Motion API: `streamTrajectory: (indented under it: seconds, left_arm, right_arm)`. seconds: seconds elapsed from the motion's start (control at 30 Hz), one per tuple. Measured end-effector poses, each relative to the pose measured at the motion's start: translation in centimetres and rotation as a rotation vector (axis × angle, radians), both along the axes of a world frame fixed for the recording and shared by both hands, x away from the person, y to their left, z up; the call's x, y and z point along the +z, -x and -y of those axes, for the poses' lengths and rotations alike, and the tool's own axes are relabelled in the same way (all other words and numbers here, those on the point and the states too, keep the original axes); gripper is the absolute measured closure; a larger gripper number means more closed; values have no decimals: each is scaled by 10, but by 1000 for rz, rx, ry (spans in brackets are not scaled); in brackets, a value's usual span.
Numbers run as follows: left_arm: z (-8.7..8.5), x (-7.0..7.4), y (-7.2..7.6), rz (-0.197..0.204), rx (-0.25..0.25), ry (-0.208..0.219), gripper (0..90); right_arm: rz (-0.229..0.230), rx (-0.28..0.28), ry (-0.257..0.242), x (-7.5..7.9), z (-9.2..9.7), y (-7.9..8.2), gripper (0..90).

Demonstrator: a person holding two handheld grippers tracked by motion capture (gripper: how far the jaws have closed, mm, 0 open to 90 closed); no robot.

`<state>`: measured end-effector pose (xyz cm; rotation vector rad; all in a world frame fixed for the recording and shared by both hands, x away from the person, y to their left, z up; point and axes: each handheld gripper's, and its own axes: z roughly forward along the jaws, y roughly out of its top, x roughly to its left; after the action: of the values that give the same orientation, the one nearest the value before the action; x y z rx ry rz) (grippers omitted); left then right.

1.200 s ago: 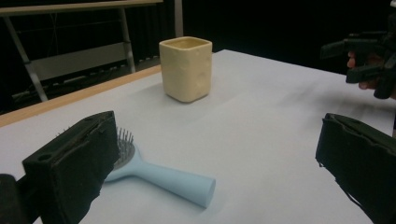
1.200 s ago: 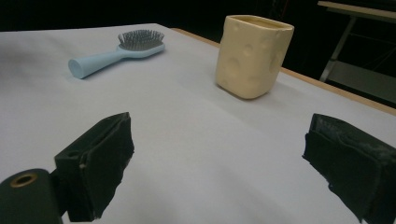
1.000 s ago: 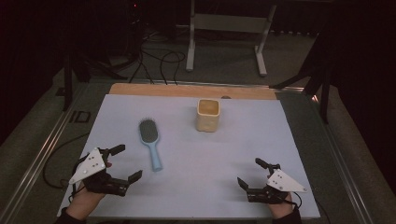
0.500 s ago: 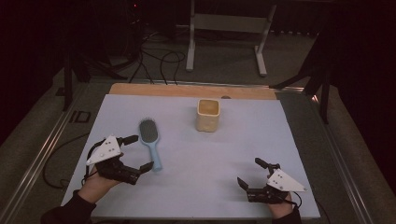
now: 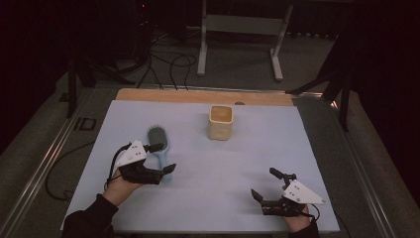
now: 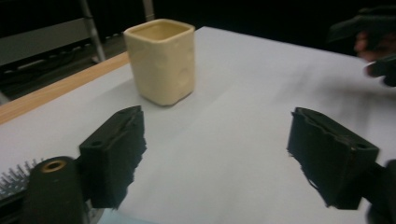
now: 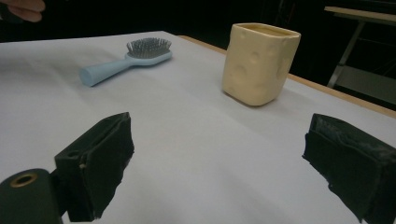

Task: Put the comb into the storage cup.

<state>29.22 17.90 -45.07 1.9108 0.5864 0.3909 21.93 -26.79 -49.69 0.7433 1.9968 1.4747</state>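
A light blue hairbrush (image 5: 159, 148) lies bristles-up on the pale table cover (image 5: 247, 163), left of a cream cup (image 5: 220, 122). The left gripper (image 5: 163, 157) straddles its handle from above, jaws well apart and just now closing, pads seemingly not yet on it, though the high view is dim. The brush looks light, rigid and smooth; the slim handle, away from the bristles, is probably the best hold. The right gripper (image 5: 262, 184) rests near the front edge, jaws wide and empty, aimed toward the cup
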Motion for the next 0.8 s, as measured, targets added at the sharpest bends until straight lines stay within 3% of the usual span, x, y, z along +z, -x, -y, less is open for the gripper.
streamTrajectory:
  seconds: [0.13,0.27,0.33,0.47,0.63,0.8]
  left_arm:
    - [2,-8,-4,-12,14,-12,307]
    - [4,-17,-8,-64,-6,-13,461]
    - [5,-21,-10,-94,-11,-19,497]
    - [10,-30,-12,-106,12,-77,657]
    - [14,-38,-14,-124,29,-115,855]
    - [23,-46,-14,-151,18,-202,900]
  right_arm:
    - [-1,0,0,0,0,0,77]
    - [-2,2,-3,0,0,0,77]
    - [2,4,-4,0,0,0,77]
    - [10,6,-5,0,-1,0,78]
    - [11,5,-6,0,0,0,79]
    - [17,5,-8,1,-1,1,79]
